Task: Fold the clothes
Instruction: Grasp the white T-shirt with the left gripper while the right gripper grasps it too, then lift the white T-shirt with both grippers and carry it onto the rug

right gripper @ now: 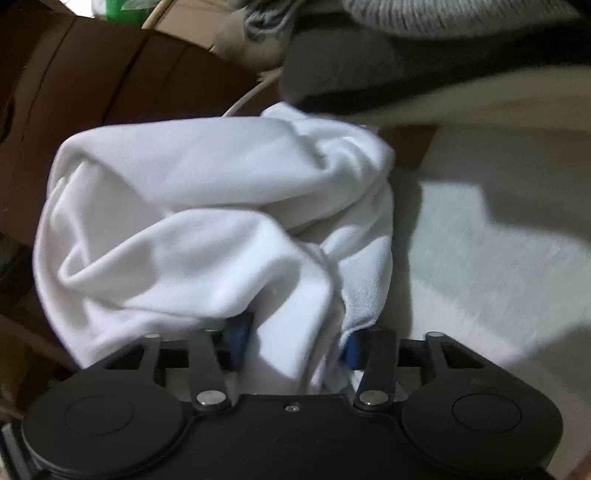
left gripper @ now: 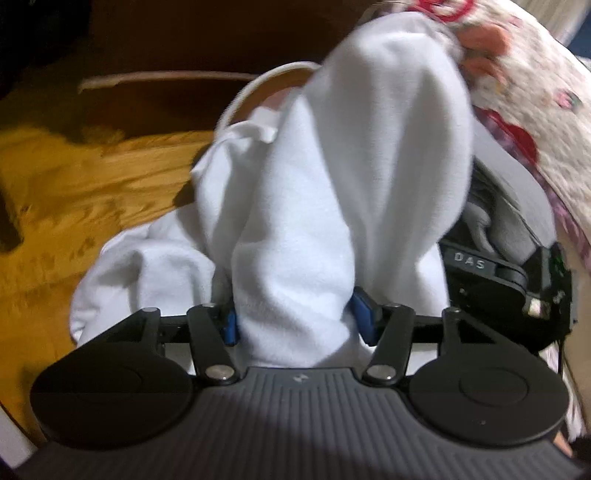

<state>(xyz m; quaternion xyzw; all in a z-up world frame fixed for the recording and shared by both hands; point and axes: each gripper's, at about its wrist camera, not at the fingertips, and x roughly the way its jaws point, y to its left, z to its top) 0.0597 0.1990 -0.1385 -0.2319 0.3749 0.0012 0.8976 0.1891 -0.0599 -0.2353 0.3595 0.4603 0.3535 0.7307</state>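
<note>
Sagging bunched between both grippers, the white garment [left gripper: 295,206] shows no finished fold, so nearly all folding remains. Left gripper [left gripper: 295,319] pinches a thick gather; right gripper [right gripper: 293,339] apparently clamps another, though blur obscures contact.

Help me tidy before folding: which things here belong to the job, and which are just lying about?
Part of the job:
- white cloth, bunched
- left gripper, closed on it
- right gripper, closed on it

Just lying about:
- flowered quilt
- yellow blanket
- white cable
- grey knitted fabric
</note>
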